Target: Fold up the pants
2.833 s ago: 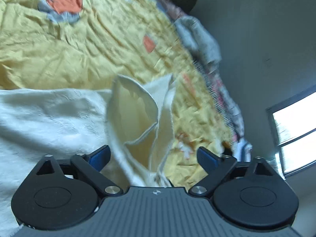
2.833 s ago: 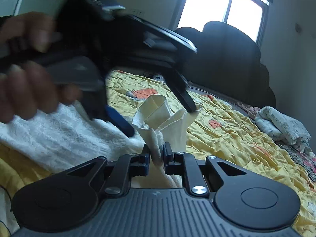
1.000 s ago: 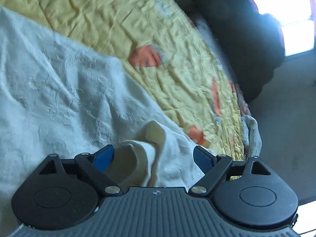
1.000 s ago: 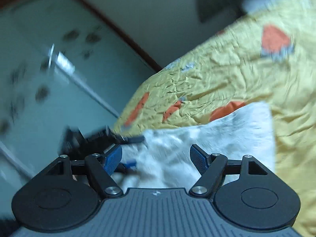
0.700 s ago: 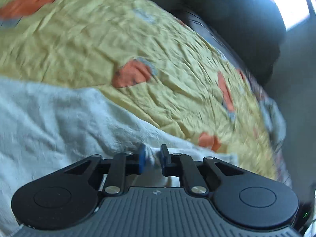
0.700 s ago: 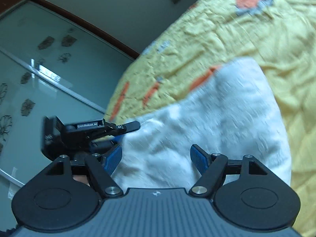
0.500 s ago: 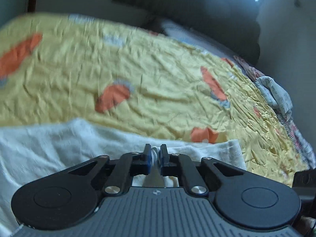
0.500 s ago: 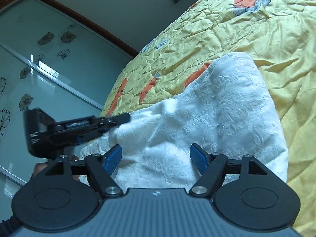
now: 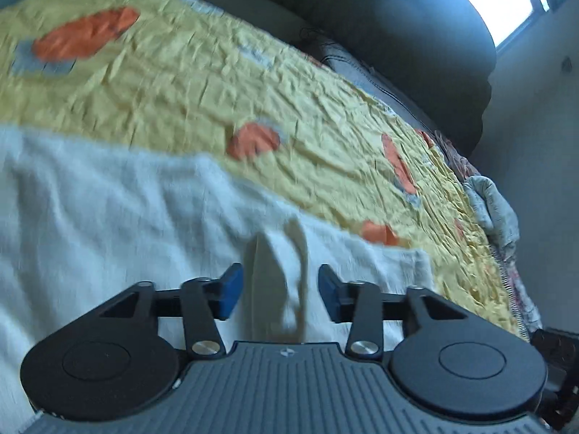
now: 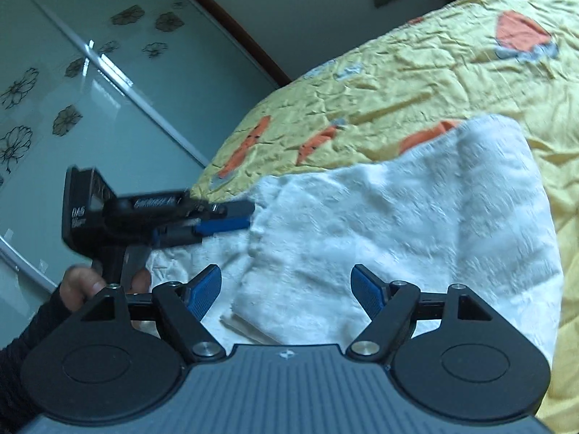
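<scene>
- Change since the earlier frames: the left claw, pressed together on a pleat of cloth half a second back, is now opening; the cream pleat stands loose between its blue pads, apparently touching neither. The right claw is spread as before, nothing pinched.
- Pants: white textured cloth, already doubled over, lying on the bed's yellow quilt.
- Governing relation: from the right claw the pants lie directly ahead and below, long axis running away toward upper right; the layered near corner sits just under its left pad.
- Nearer hand: the left claw at the far-left edge of the cloth; the right claw hovers over the near corner.
- Hidden or unclear: waistband and leg ends not distinguishable; near edge cut off by both claw bodies; left view motion-blurred; the person's hand partly covered.
</scene>
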{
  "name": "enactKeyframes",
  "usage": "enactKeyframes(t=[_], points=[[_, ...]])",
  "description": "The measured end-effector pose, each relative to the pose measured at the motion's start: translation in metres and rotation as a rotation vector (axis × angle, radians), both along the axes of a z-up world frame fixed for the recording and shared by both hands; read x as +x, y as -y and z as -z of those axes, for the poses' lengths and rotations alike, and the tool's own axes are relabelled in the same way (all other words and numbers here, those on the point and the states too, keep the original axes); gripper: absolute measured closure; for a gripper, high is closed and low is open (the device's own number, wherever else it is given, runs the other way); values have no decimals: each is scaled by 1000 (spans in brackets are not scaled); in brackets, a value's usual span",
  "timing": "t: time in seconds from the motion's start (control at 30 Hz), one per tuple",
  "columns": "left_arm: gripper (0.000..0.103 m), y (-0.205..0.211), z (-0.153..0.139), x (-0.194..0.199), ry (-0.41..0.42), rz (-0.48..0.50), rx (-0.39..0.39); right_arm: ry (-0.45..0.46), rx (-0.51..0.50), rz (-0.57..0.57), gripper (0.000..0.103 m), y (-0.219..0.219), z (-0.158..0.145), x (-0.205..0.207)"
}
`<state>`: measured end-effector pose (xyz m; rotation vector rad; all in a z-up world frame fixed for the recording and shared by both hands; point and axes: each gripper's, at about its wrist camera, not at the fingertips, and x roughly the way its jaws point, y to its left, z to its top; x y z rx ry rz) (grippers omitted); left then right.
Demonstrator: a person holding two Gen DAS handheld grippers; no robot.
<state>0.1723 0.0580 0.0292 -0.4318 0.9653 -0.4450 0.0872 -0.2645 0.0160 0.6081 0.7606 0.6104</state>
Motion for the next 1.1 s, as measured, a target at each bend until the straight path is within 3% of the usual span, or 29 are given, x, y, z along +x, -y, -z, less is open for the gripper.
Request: enactKeyframes(t=[0.13, 0.3, 0.33, 0.37, 0.43, 0.67, 0.8, 0.87, 0.9, 1.0, 1.1], points=[[48, 3, 21, -16, -114, 22, -57, -11, -6, -6, 24, -2, 2, -5], [45, 16, 20, -20, -120, 62, -78, -28, -5, 12, 24, 1, 6, -18], [51, 19, 19, -19, -114, 72, -71, -27, -2, 19, 24, 4, 6, -21], [70, 23, 18, -19, -103, 88, -52, -26, 4, 27, 24, 6, 6, -25], [90, 31, 17, -19, -88, 118, 12, -25, 12, 40, 24, 11, 6, -30], [90, 22, -7, -41, -15, 95, 94, 3, -51, 39, 24, 25, -2, -49], [89, 7, 19, -44, -97, 76, 102, -21, -93, 9, 23, 27, 12, -52], [69, 4, 14, -42, -101, 61, 96, -33, -89, 17, 23, 30, 18, -52], [66, 5, 6, -41, -93, 54, 119, -29, -89, 21, 23, 31, 16, -54], [66, 7, -27, -42, 21, 47, 190, -6, -76, 39, 23, 34, 5, -60], [56, 11, -61, -45, 145, 28, 106, 33, -12, 48, 23, 35, -5, -61]])
